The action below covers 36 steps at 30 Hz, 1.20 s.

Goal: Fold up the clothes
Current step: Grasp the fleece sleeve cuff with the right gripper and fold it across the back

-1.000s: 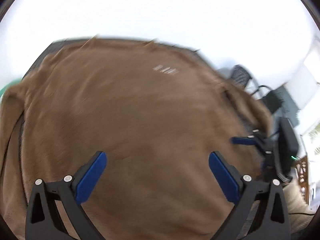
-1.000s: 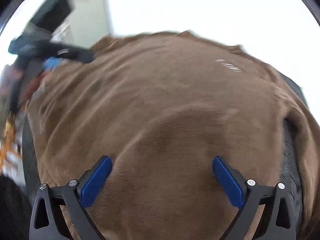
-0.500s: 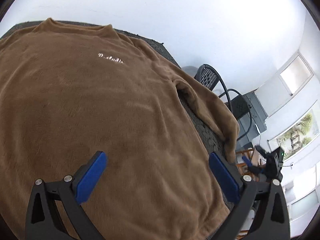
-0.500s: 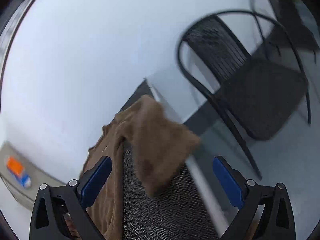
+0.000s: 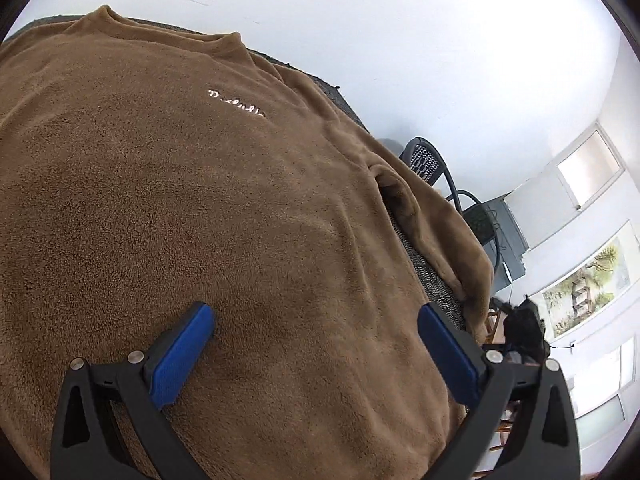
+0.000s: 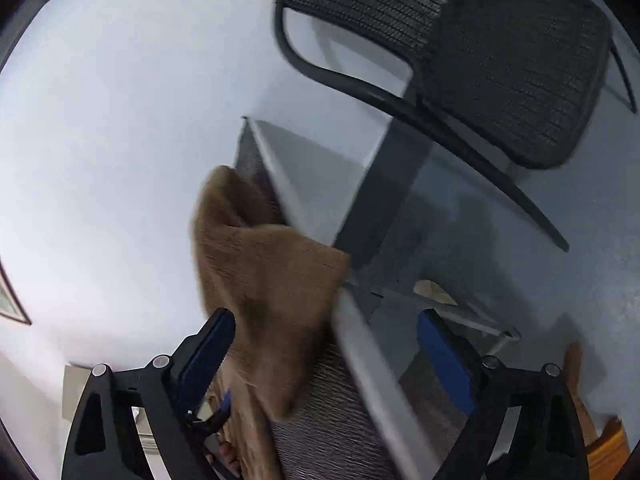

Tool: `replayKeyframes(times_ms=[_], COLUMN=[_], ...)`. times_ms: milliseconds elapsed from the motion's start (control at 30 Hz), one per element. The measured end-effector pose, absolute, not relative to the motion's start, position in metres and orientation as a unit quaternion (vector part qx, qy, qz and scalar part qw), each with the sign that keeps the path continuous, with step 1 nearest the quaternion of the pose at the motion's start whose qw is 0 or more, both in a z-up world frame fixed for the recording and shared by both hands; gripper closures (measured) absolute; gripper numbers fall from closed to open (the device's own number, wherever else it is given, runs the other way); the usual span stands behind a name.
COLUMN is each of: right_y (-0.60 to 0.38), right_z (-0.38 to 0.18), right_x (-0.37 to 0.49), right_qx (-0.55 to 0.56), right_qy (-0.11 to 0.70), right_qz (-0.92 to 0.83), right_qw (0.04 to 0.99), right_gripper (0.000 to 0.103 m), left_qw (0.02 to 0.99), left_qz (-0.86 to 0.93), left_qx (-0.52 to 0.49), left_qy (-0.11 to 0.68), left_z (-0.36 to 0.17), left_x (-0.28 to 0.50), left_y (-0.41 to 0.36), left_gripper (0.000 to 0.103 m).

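A brown fleece sweatshirt [image 5: 208,208] with a small white chest logo [image 5: 236,109] lies spread flat on a dark table, collar at the far edge. My left gripper [image 5: 316,352] is open just above its lower body. The right sleeve [image 5: 436,232] hangs toward the table's right edge. In the right wrist view the sleeve's cuff [image 6: 268,276] drapes over the table's edge. My right gripper [image 6: 332,356] is open around the cuff and edge, holding nothing. The other gripper shows small at the right in the left wrist view [image 5: 520,332].
The table has a dark woven top [image 6: 332,420] and a grey metal rim [image 6: 368,352]. A black mesh chair [image 6: 512,64] stands on the blue-grey floor beyond the table; it also shows in the left wrist view [image 5: 428,160]. White wall and windows [image 5: 588,168] are behind.
My right gripper swung off the shirt's body to the right sleeve cuff at the table's edge and came closer to it. My left gripper shifted right and lowered over the shirt.
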State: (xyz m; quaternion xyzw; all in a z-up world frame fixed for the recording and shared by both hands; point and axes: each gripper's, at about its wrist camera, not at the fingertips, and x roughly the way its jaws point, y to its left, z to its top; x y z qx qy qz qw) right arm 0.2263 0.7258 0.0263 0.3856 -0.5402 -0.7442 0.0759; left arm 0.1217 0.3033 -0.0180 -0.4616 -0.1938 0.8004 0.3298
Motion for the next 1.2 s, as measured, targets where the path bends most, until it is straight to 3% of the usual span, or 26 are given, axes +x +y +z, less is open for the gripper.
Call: replayKeyframes(times_ms=[67,100,200,333,500,833,1033,1200], right_y=[0.726,0.724,0.722,0.725,0.726,0.663,0.566,0.484], right_z=[0.033,0.034,0.032,0.036,0.068,0.194,0.236,0.229], right_x=[0.223,0.221,0.218,0.223,0.232,0.229,0.185,0.138], right_qx=[0.371,0.367,0.361,0.350,0.292,0.179,0.193,0.250], right_qy=[-0.532,-0.530,-0.533,-0.517,-0.510,-0.462,-0.400,-0.355], right_qz=[-0.758,-0.761,-0.762,-0.780,-0.808,-0.858,-0.867,-0.856], right_qw=[0.076,0.076,0.070,0.047,0.050,0.136,0.225,0.280], right_gripper=[0.026,0.041,0.051,0.080,0.083,0.083,0.083,0.083], left_qw=[0.333,0.336,0.345,0.347,0.347,0.355,0.361,0.347], left_qz=[0.800,0.799,0.794,0.794,0.794,0.789,0.776,0.771], left_qx=[-0.458,-0.456,-0.452,-0.450,-0.449,-0.441,-0.425,-0.412], left_qy=[-0.197,-0.201,-0.216,-0.216,-0.217,-0.238,-0.294,-0.340], left_z=[-0.019,-0.020,-0.021,-0.021,-0.020,-0.020,-0.020,-0.021], left_x=[0.122,0.121,0.121,0.123,0.124,0.125,0.126,0.125], left_y=[0.302,0.300,0.295,0.294,0.292,0.284,0.264,0.246], left_gripper=[0.000,0.000,0.001,0.001,0.000,0.000,0.000,0.000])
